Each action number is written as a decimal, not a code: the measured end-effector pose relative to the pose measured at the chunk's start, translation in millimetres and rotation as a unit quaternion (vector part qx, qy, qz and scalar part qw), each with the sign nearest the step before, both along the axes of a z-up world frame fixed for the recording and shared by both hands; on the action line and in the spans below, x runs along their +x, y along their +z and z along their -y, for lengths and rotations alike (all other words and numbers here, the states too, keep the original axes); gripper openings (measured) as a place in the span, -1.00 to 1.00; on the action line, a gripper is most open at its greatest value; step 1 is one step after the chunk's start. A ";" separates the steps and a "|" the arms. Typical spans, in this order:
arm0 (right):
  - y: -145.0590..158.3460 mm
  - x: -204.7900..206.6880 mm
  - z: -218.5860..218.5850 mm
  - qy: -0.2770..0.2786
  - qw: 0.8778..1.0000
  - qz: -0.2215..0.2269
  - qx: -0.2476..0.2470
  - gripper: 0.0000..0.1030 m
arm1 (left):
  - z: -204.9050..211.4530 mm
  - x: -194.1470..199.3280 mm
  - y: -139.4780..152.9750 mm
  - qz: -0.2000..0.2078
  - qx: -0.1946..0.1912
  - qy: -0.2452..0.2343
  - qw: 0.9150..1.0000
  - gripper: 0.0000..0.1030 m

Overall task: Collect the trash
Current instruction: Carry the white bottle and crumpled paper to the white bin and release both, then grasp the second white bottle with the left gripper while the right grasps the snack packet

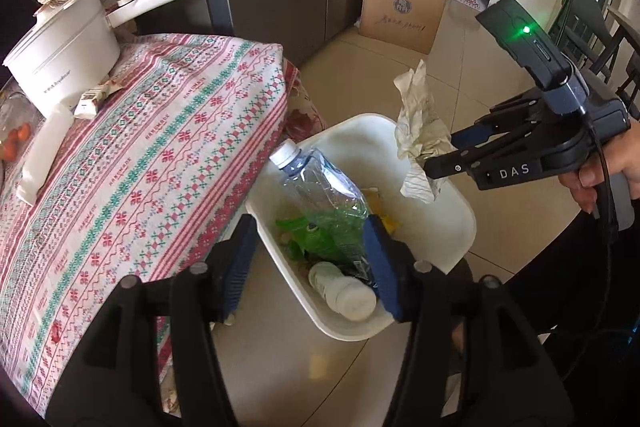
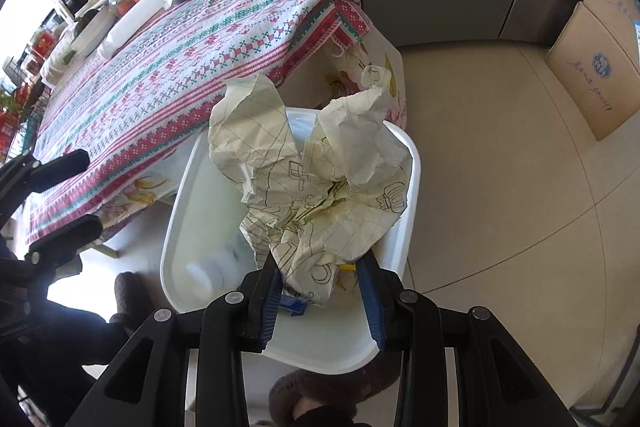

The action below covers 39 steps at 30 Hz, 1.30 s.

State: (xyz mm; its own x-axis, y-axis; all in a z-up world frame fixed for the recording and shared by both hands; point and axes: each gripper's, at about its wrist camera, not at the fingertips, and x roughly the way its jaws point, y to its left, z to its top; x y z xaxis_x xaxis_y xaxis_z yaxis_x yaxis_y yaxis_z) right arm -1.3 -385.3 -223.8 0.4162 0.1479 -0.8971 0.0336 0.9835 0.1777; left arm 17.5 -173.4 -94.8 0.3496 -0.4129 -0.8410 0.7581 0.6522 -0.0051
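1 bin [image 1: 460,219] w/ 2 bottles [image 1: 320,179], right gripper [image 2: 320,283] clamps 1 crumpled paper [image 2: 320,179].

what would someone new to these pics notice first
The crumpled paper, scribbled with drawings, held by the right gripper right above the white bin on the floor. Then the crushed clear bottle already lying in that bin, under the open left gripper, beside the red and green patterned tablecloth.

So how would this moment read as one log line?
left hand-held gripper: open, empty | right hand-held gripper: holding paper | bin: below paper | bottle: in bin
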 end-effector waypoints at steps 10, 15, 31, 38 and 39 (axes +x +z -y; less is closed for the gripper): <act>-4.9 4.0 7.8 -0.032 0.999 -0.023 0.016 0.25 | -27.8 11.4 0.9 -0.002 0.003 0.037 0.999 0.23; 2.0 6.0 5.4 -0.036 0.999 -0.016 0.020 0.30 | -41.4 17.1 4.4 0.001 0.001 0.057 0.998 0.30; 45.4 49.9 -59.9 -0.004 0.999 0.044 0.019 0.38 | -122.4 92.1 10.0 -0.009 0.012 0.164 0.986 0.61; 60.5 91.1 -106.9 0.042 0.996 0.075 -0.016 0.54 | -179.1 175.2 8.7 0.025 -0.006 0.222 0.975 0.61; 60.6 97.7 -112.6 0.048 0.996 0.075 -0.018 0.54 | -185.1 187.3 6.6 0.036 -0.006 0.226 0.973 0.61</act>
State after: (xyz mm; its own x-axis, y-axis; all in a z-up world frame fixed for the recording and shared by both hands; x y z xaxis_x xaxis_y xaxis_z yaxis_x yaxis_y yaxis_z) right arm 96.4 -272.7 -163.2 0.5317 0.1619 -0.8313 -0.0855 0.9868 0.1375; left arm 204.8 11.7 -88.2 0.5553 -0.2123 -0.8041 0.3918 0.9196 0.0278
